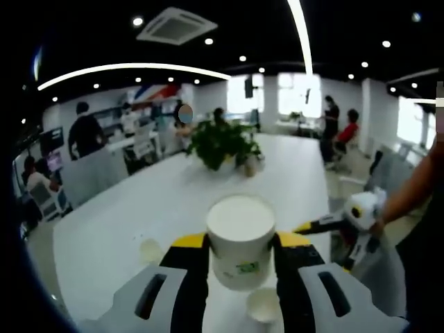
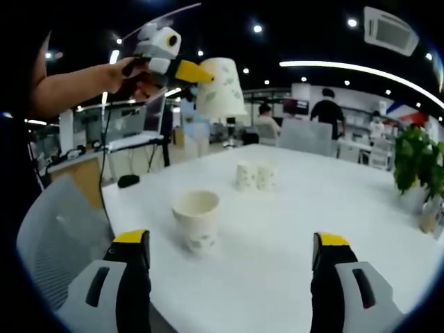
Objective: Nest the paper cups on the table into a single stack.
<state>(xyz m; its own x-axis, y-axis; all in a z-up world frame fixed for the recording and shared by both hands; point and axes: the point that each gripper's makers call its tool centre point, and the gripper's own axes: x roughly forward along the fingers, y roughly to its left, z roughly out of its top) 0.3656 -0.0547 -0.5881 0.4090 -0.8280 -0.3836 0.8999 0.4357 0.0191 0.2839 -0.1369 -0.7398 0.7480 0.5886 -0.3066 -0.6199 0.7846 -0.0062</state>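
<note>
Left tongs carry one paper cup above the table, ready for nesting.

The left gripper (image 1: 241, 267) is closed on a raised paper cup (image 1: 241, 239); the right gripper (image 2: 232, 260) is wide open and holds nothing. Just ahead of the right jaws stands an upright cup (image 2: 196, 219), with two cups (image 2: 253, 175) farther on. The held cup probably should come down straight into the upright one.

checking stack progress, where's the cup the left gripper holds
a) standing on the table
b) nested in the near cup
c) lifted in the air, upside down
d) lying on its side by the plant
c: in the right gripper view the left gripper holds its cup high above the table, wide mouth down, while the near cup and two more cups stand apart below.
</note>
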